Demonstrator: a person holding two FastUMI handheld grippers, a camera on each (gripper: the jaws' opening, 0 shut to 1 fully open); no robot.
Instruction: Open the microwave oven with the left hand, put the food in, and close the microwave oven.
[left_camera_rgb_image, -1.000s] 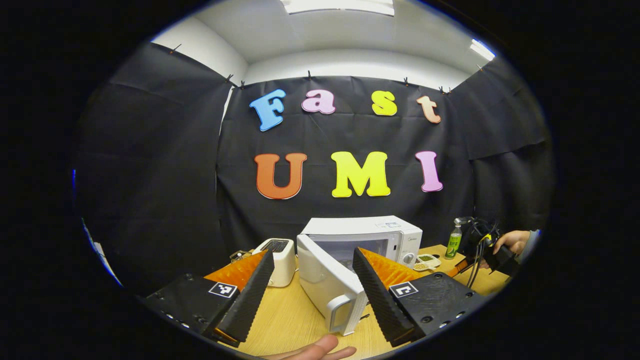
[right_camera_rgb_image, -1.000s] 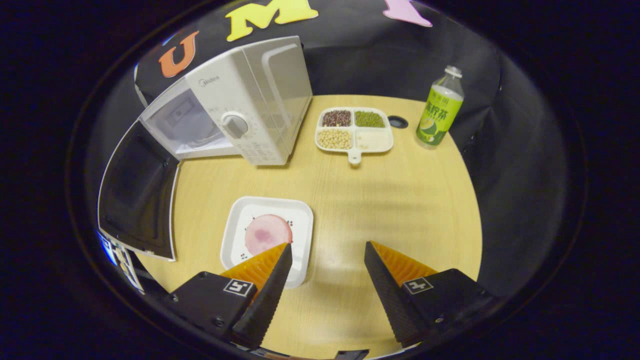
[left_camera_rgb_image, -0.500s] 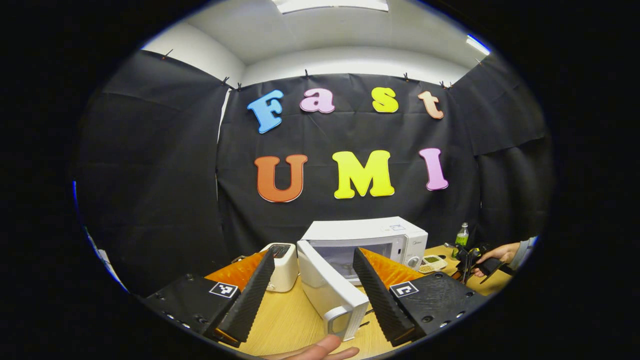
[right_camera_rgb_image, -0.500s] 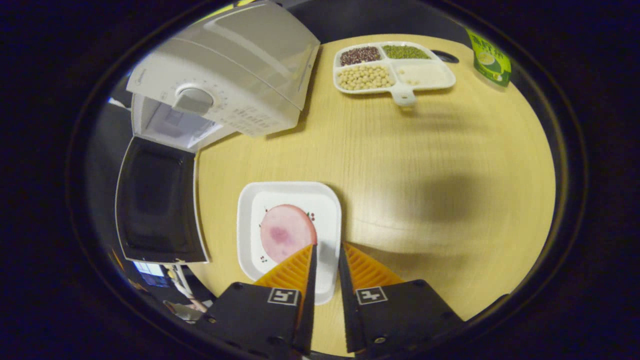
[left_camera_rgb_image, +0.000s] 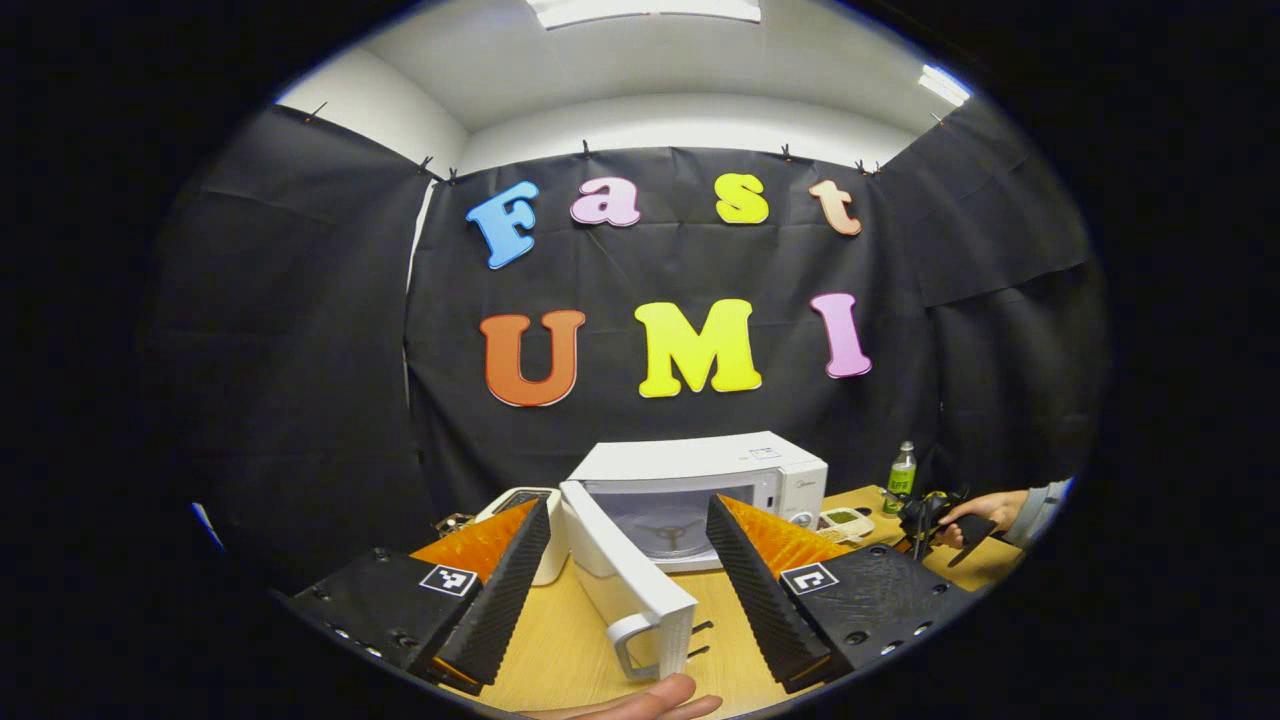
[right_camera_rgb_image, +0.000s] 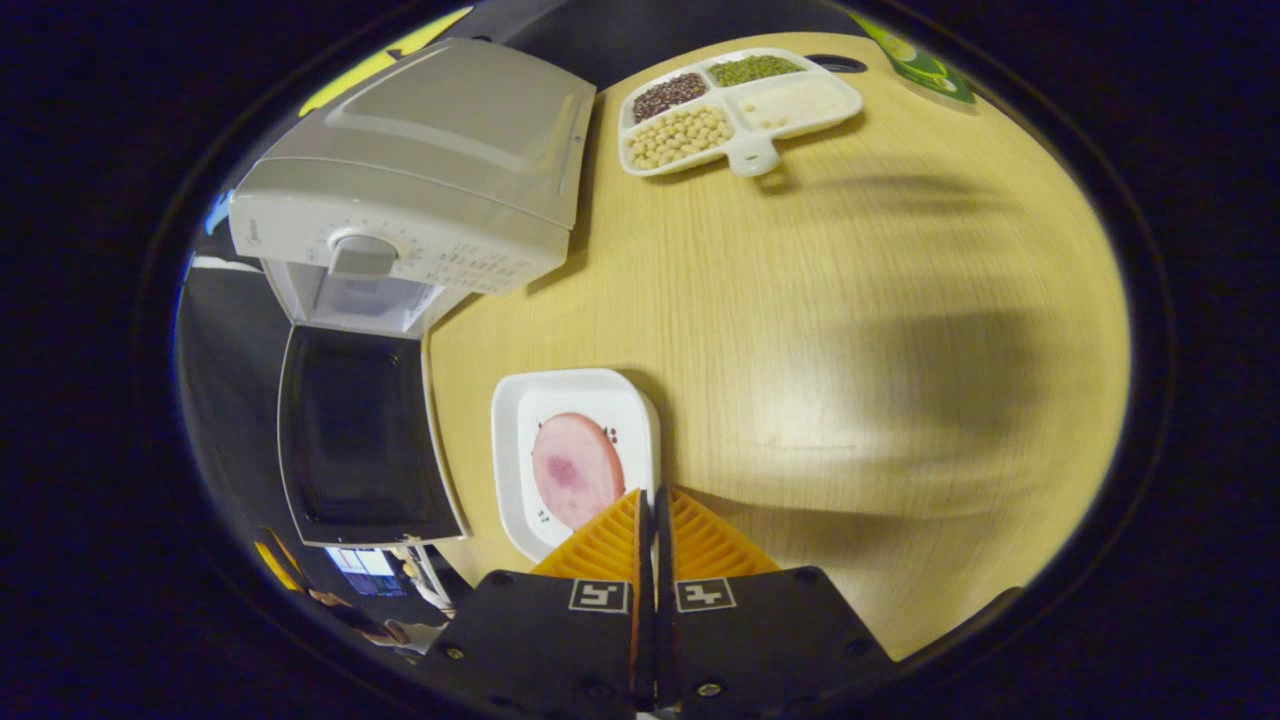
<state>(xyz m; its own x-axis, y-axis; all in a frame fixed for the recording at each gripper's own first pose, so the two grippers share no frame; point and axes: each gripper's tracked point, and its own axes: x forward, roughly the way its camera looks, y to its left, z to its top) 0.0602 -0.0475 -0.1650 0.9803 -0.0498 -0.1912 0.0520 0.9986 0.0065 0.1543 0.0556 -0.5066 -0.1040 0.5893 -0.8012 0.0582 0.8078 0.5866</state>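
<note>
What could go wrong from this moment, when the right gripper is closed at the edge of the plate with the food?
The right gripper pinches only the near rim of the white plate, so the plate may tilt when lifted and the pink slice may slide off. The open microwave door stands close beside the plate; a careless lift could knock it.

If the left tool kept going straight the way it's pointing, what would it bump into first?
Probably the open microwave door: it juts out between the left tool's open fingers, nearest to it. Behind it is the microwave oven. Depth is hard to judge.
</note>
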